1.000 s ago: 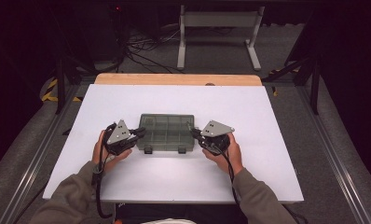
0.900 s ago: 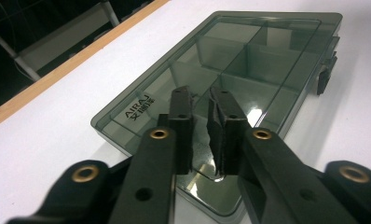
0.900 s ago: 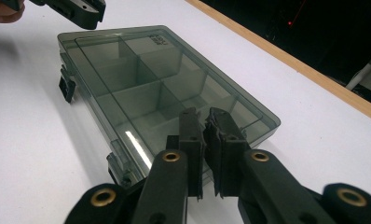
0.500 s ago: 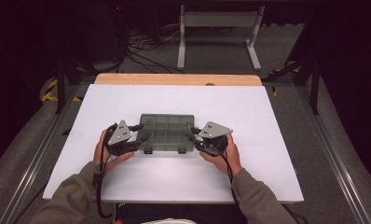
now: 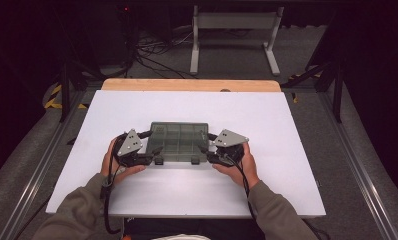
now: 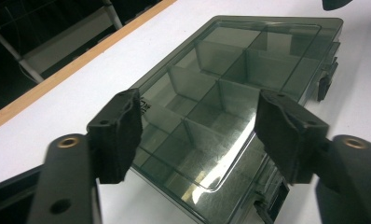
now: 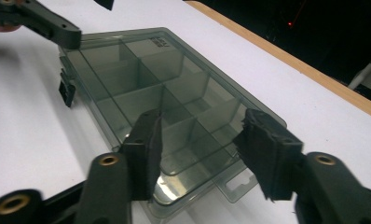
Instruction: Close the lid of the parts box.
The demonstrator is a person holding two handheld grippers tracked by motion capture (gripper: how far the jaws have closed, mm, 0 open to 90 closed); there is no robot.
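Note:
A smoky, see-through compartment box (image 5: 179, 141) lies flat on the white table (image 5: 267, 120), lid closed, with dividers visible inside. My left gripper (image 5: 152, 149) is at its left end and my right gripper (image 5: 208, 148) at its right end. In the left gripper view the box (image 6: 230, 79) has its near corner between the jaws of my left gripper (image 6: 202, 135), which have just been opening; the pads (image 6: 118, 135) stand clear of it. In the right gripper view the box (image 7: 155, 79) likewise has a corner between the just-opened jaws of my right gripper (image 7: 207, 151), untouched.
Two dark latches (image 5: 194, 160) sit on the box's near side. A wooden strip (image 5: 187, 85) runs along the table's far edge. Beyond it a metal stand (image 5: 234, 30) and cables (image 5: 152, 50) are on the floor. Rails flank the table.
Both grippers' jaws look slightly wider apart at the box's ends. The hands and the box have stayed where they were.

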